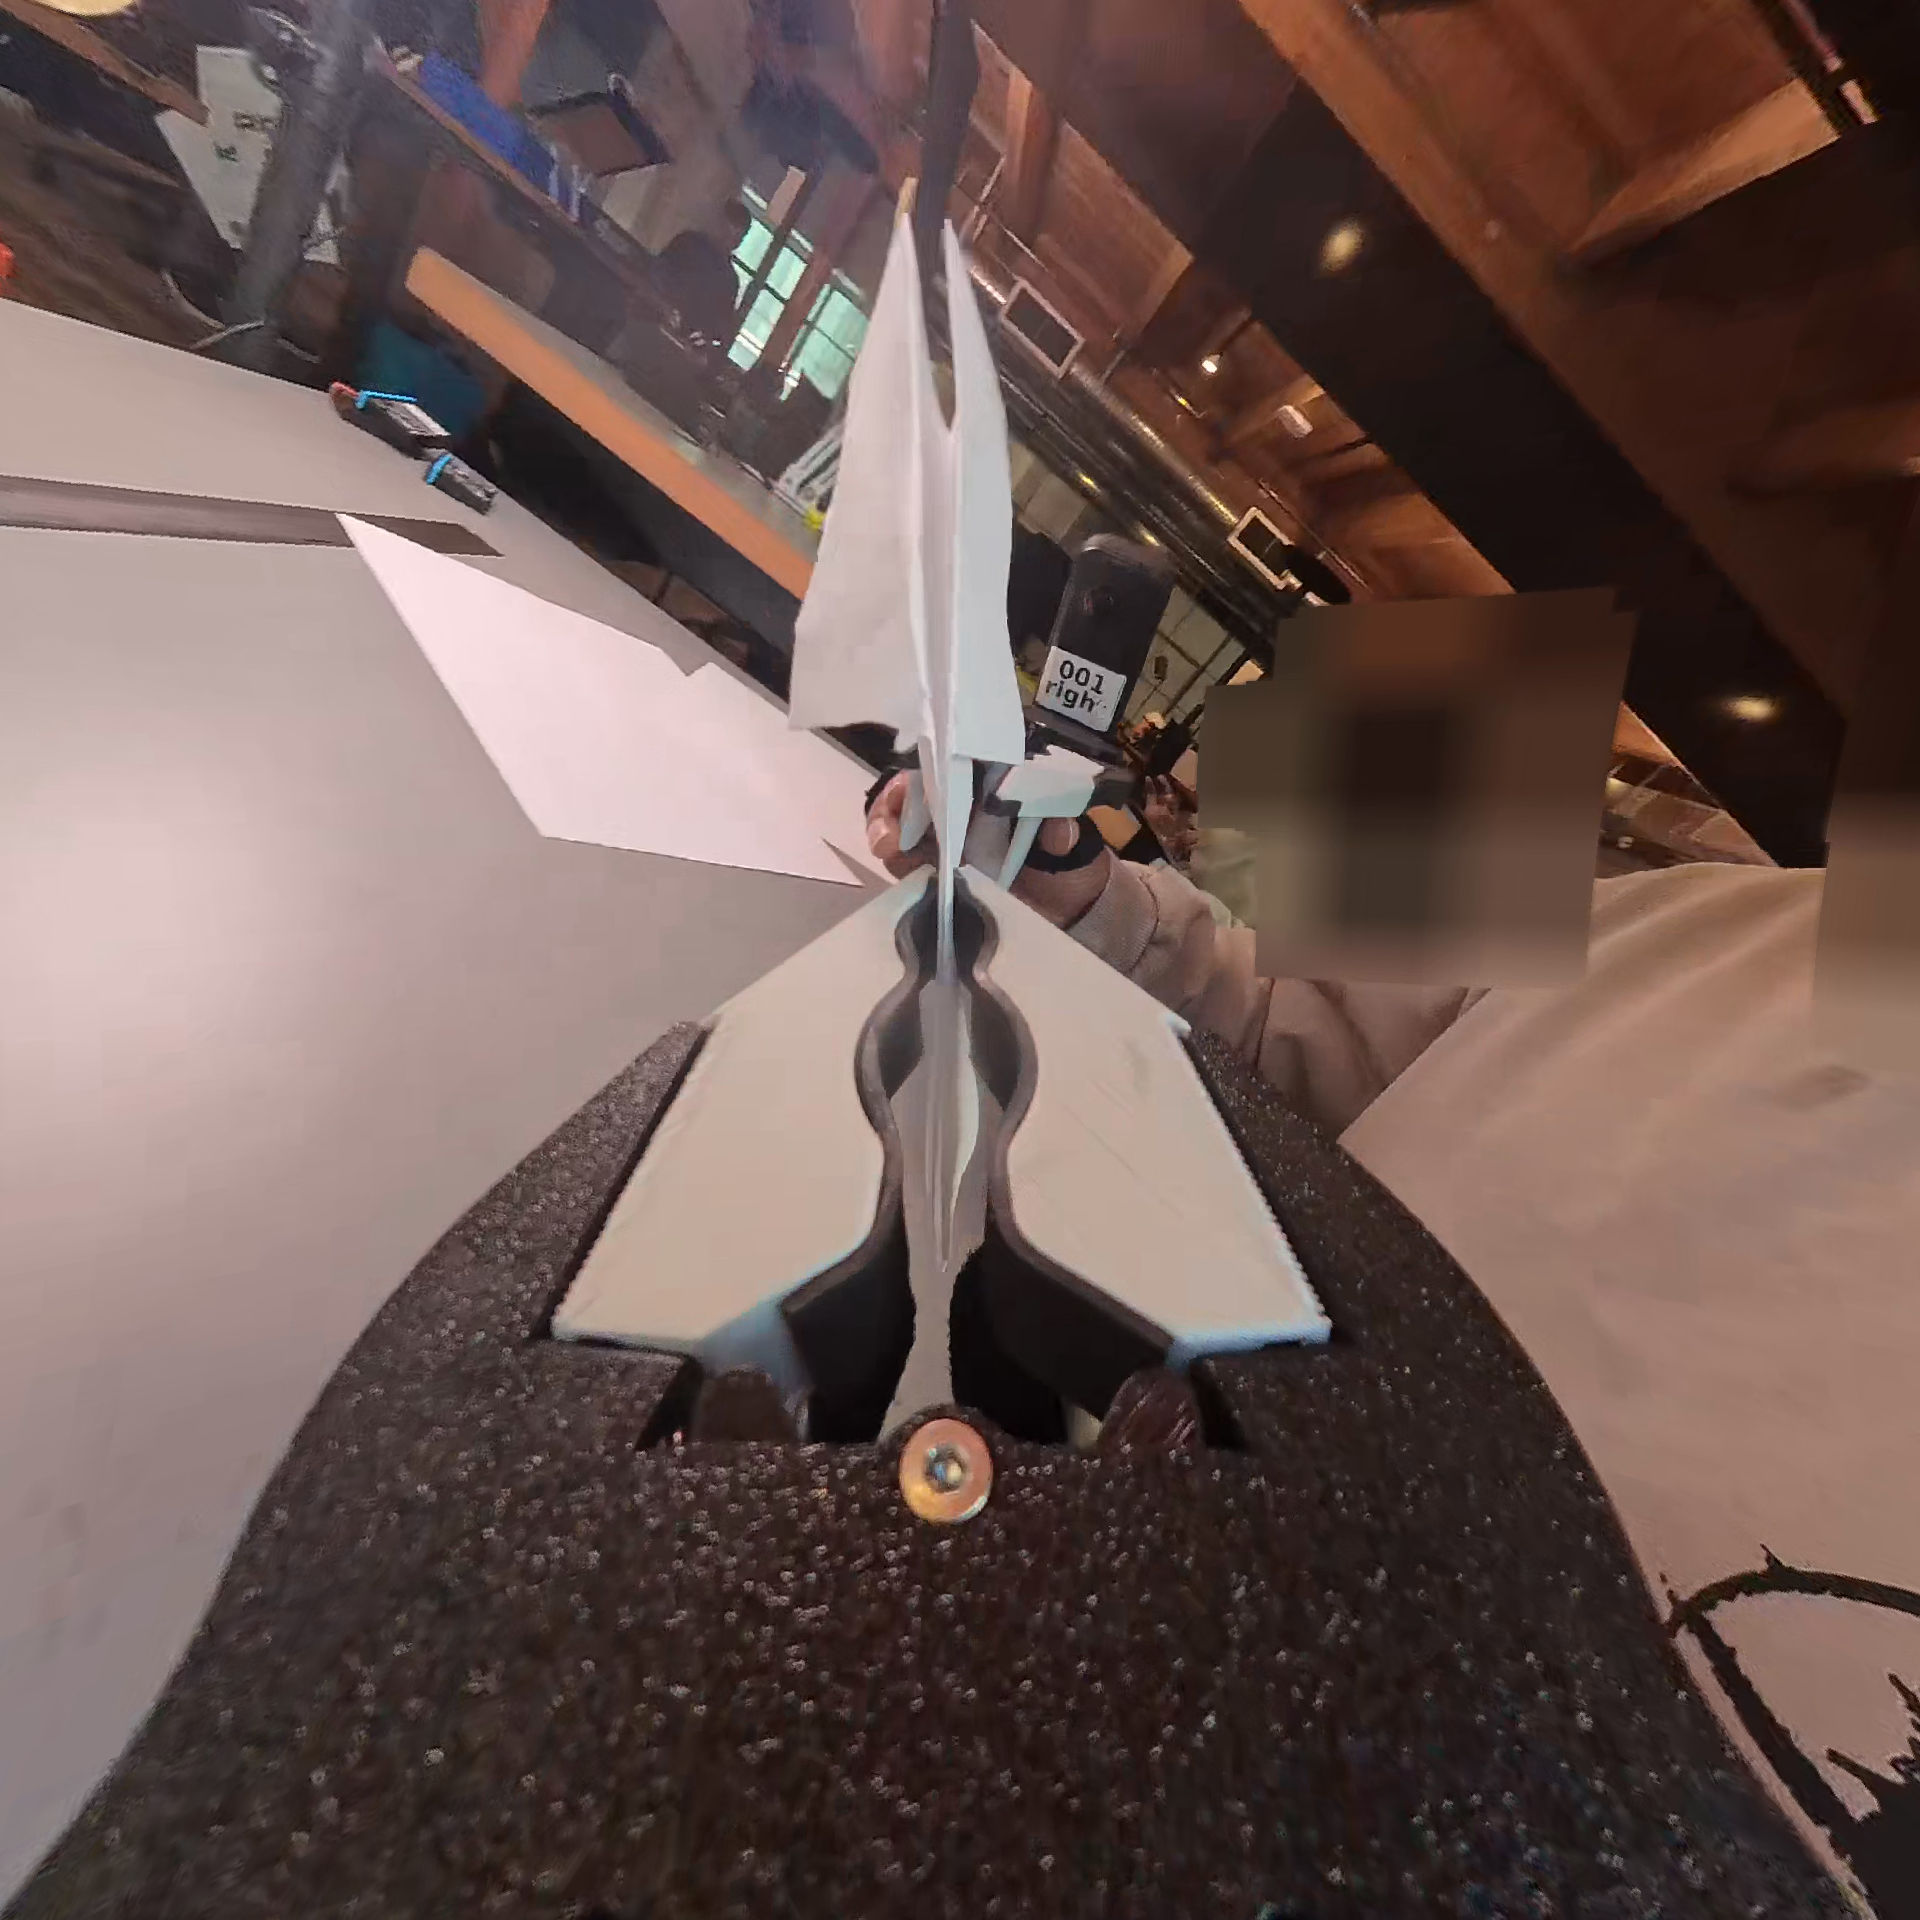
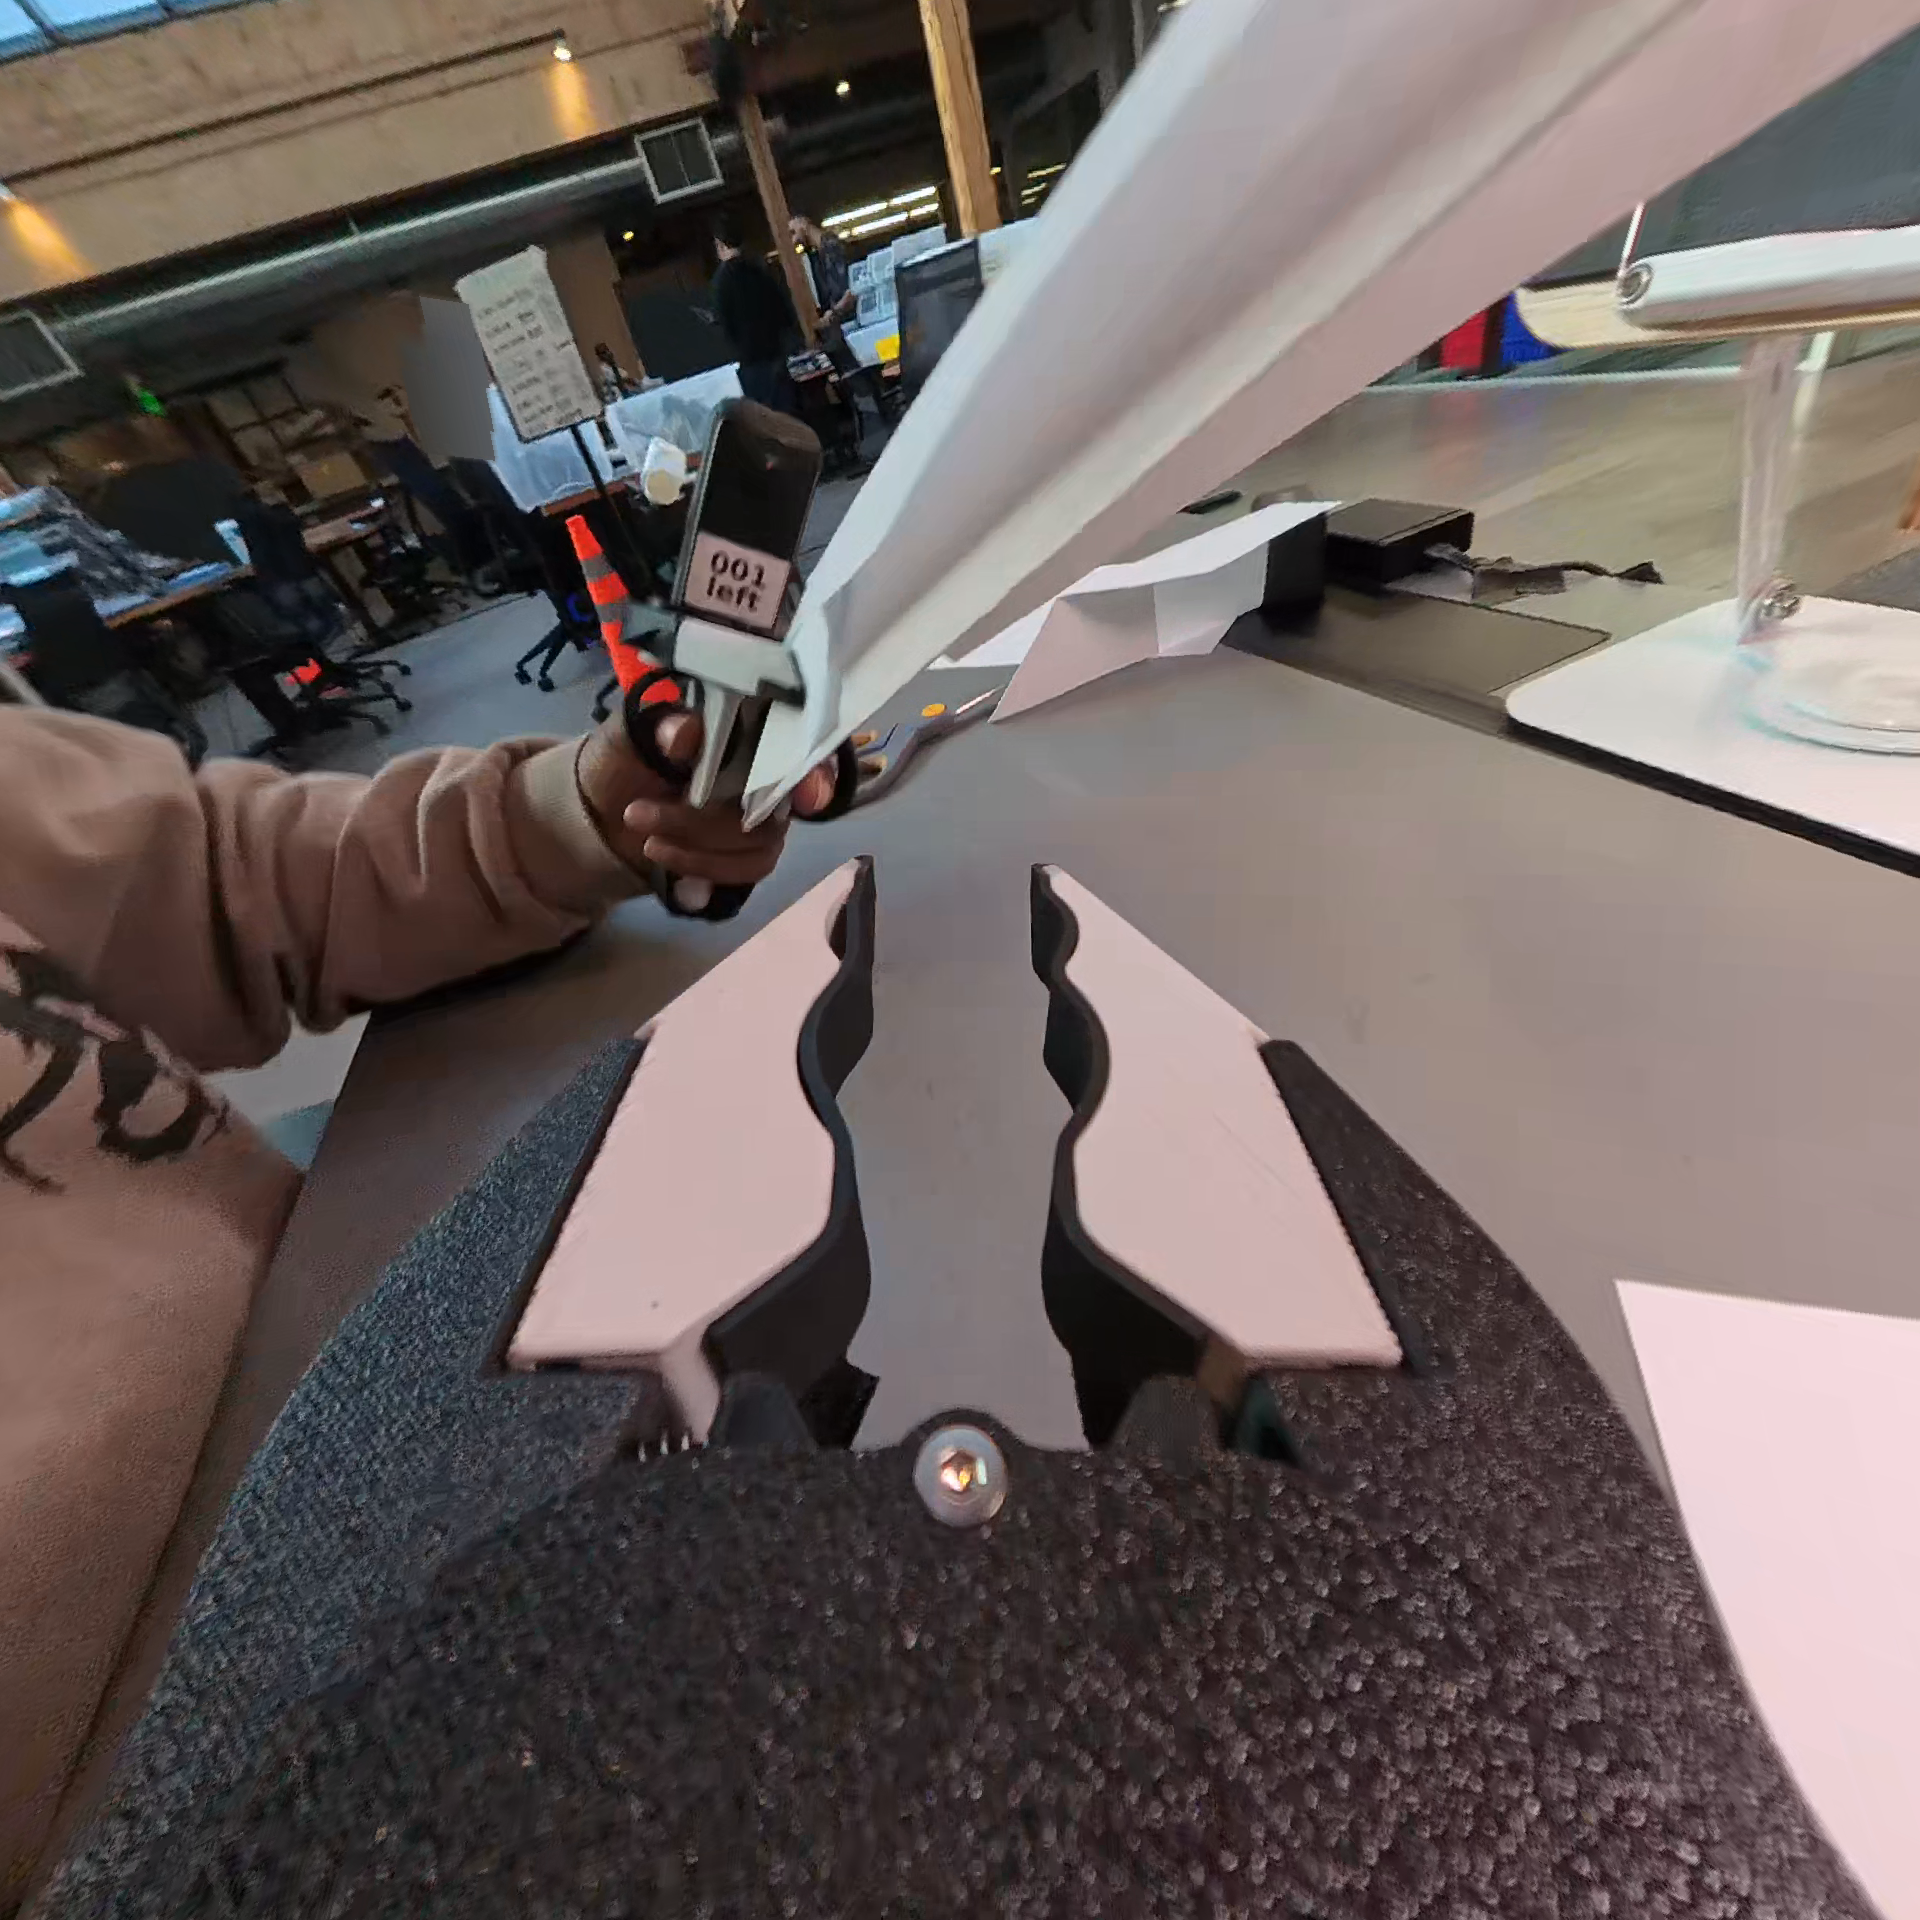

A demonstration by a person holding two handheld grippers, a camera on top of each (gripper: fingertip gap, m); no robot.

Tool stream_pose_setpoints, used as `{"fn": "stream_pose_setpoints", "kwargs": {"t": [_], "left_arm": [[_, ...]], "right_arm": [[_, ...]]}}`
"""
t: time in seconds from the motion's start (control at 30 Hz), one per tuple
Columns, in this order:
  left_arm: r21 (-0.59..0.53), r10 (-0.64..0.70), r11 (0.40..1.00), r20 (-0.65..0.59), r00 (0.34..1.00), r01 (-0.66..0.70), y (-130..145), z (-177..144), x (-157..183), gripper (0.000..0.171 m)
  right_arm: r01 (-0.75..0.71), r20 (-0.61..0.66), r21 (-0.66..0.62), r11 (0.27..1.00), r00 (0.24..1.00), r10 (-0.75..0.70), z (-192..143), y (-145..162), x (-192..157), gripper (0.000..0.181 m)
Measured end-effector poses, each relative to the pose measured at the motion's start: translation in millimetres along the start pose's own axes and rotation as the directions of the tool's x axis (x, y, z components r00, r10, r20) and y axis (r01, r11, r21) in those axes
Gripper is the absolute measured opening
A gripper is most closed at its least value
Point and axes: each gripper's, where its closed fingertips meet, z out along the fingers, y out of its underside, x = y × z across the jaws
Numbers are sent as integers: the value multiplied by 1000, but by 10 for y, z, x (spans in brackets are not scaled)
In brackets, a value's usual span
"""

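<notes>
— Because the folded paper plane [image 1: 914, 540] is pinched low along its keel, it stands edge-on in the left wrist view, wings rising away from the left gripper [image 1: 948, 904]. Would an observer agree that is why it looks so thin there?

— Probably. The left gripper's jaws are pressed together with only the paper's folded layers between them. From the right wrist view the same plane [image 2: 1195, 343] slants up and to the right, well above the grey table [image 2: 1351, 987], so the grip seems meant to keep it aloft, not resting on anything.

— And the right gripper [image 2: 953, 883]?

— Its jaws stand apart, with bare table showing through the gap. It holds nothing and touches nothing; it sits just short of the plane's lower tip and of the other gripper [image 2: 774, 675].

— What lies around them?

— A flat white sheet [image 1: 623, 707] on the table beyond the left gripper, another sheet corner [image 2: 1808, 1558] beside the right one, a second folded paper shape [image 2: 1143, 613] farther back, and a white stand base [image 2: 1683, 727] at the table's right. The person's tan sleeve [image 2: 312, 862] reaches in from the left.
</notes>
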Motion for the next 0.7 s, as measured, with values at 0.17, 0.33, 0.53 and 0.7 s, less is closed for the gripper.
{"fn": "stream_pose_setpoints", "kwargs": {"t": [0.17, 0.33, 0.53, 0.7], "left_arm": [[57, 19, 998, -39, 999, -17, -24, 212, 159, 0], [134, 32, 991, -3, 999, -31, -32, 181, 172, 0], [170, -33, 985, -61, 998, 43, -27, 164, 206, 0], [193, -113, 972, -130, 985, 137, -12, 173, 216, 0]], "right_arm": [[-133, 150, 136, 982, 982, 112, 268, -432, -325, 27], [-121, 125, 177, 977, 987, 100, 414, -517, -372, 9], [-147, 251, 190, 971, 963, 97, 522, -439, -510, 18], [-81, 239, 177, 981, 970, 37, 571, -340, -473, 16]]}}
